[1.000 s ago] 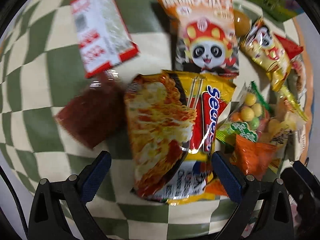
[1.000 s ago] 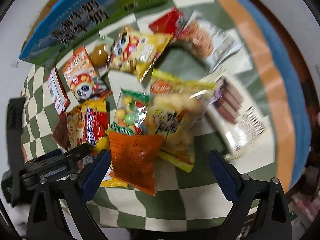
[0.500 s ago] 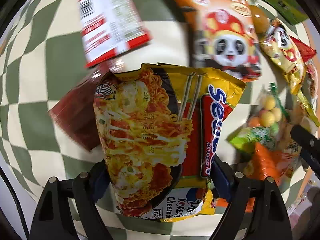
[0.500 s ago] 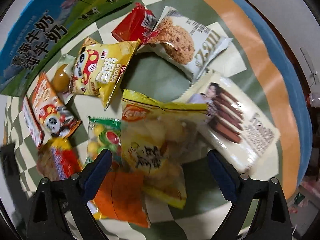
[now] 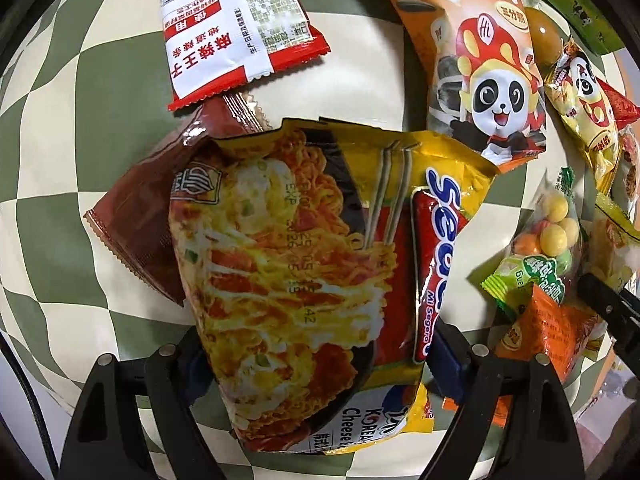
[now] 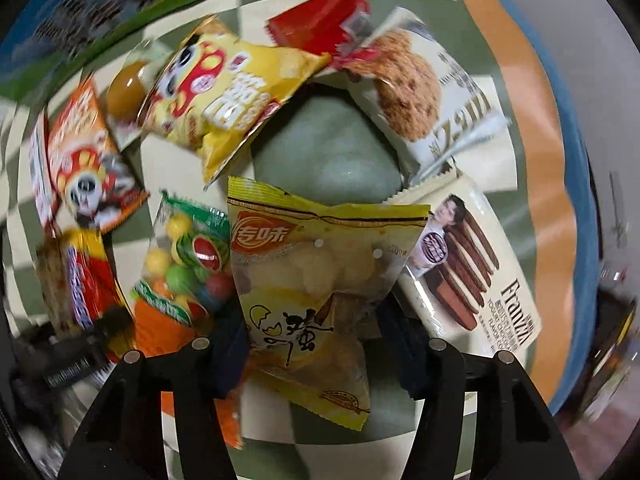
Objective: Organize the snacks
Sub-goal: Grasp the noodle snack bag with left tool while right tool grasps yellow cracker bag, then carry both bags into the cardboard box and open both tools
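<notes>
A yellow and red instant noodle packet [image 5: 280, 260] lies on the green and cream checked cloth [image 5: 60, 160]. My left gripper [image 5: 322, 364] points down onto it. Both blue pads press its long sides and the packet bulges up between them. In the right wrist view a yellow crisps bag [image 6: 312, 272] sits between the pads of my right gripper [image 6: 314, 348]. Its jaws are closing and the bag is pinched narrow at its waist. A black part of the right gripper [image 5: 612, 308] shows at the right edge of the left wrist view.
Around the noodles lie a red and white packet [image 5: 236, 28], a brown packet [image 5: 148, 220], an orange panda bag [image 5: 480, 64] and a candy ball bag [image 5: 548, 240]. Beside the crisps lie a wafer pack [image 6: 472, 272], a cookie pack [image 6: 412, 84] and a yellow panda bag [image 6: 224, 84]. A blue-green carton [image 6: 80, 12] stands behind.
Both grippers have come down toward the cloth. The left jaws closed onto the noodle packet's sides. The right jaws, wide apart half a second ago, have narrowed onto the yellow crisps bag.
</notes>
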`<act>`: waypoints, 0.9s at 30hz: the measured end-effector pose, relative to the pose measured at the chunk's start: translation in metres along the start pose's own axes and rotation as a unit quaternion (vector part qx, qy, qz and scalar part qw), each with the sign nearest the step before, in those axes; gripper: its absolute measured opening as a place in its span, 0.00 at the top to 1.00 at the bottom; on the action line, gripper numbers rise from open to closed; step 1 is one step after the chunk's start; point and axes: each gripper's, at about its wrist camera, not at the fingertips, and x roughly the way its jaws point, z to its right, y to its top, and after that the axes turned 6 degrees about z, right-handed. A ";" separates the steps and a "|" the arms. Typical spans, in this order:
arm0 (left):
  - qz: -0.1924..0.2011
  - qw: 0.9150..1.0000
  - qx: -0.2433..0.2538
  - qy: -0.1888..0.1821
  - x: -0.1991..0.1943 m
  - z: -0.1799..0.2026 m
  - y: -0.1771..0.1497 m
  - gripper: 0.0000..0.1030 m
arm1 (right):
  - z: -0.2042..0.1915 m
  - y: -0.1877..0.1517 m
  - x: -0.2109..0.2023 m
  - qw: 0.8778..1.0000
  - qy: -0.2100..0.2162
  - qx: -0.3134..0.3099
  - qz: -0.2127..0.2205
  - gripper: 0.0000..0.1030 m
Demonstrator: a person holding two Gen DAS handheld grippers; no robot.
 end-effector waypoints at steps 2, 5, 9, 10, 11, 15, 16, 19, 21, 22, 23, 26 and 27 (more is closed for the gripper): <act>0.004 1.000 -0.003 0.000 -0.008 -0.011 -0.006 0.17 | -0.001 0.003 0.004 1.000 -0.001 -0.001 -0.004 0.34; 0.008 1.000 -0.006 -0.001 -0.027 -0.017 -0.020 0.18 | -0.005 0.005 0.017 1.000 -0.018 0.001 0.002 0.35; 0.025 1.000 -0.007 -0.003 -0.043 -0.020 -0.023 0.19 | -0.005 -0.003 0.015 0.999 -0.014 0.032 0.033 0.50; 0.029 1.000 -0.005 -0.003 -0.047 -0.021 -0.025 0.19 | 0.000 -0.010 0.011 0.999 -0.014 0.035 0.036 0.51; 0.034 0.999 -0.004 -0.006 -0.051 -0.022 -0.026 0.19 | 0.003 -0.013 0.009 0.998 -0.014 0.040 0.041 0.51; 0.055 0.998 0.001 -0.015 -0.078 -0.025 -0.033 0.19 | 0.003 -0.023 -0.011 0.997 -0.004 0.051 0.056 0.51; 0.061 0.998 0.004 -0.020 -0.086 -0.024 -0.034 0.21 | 0.007 -0.023 -0.019 0.997 0.001 0.053 0.062 0.51; 0.077 0.996 0.009 -0.036 -0.114 -0.025 -0.033 0.24 | 0.009 -0.022 -0.039 0.996 0.014 0.055 0.075 0.51; 0.091 0.995 0.018 -0.041 -0.129 -0.024 -0.027 0.25 | 0.015 -0.021 -0.064 0.994 0.028 0.055 0.087 0.51; 0.098 0.994 0.021 -0.042 -0.136 -0.022 -0.024 0.25 | 0.012 -0.021 -0.077 0.993 0.036 0.053 0.097 0.52; 0.105 0.993 0.024 -0.042 -0.143 -0.021 -0.021 0.25 | 0.013 -0.020 -0.085 0.992 0.041 0.052 0.105 0.51; 0.119 0.991 0.018 -0.057 -0.170 -0.023 -0.017 0.25 | -0.005 -0.033 -0.126 0.989 0.063 0.045 0.128 0.52; 0.124 0.990 0.016 -0.064 -0.173 -0.025 -0.011 0.25 | -0.007 -0.030 -0.135 0.987 0.071 0.040 0.136 0.52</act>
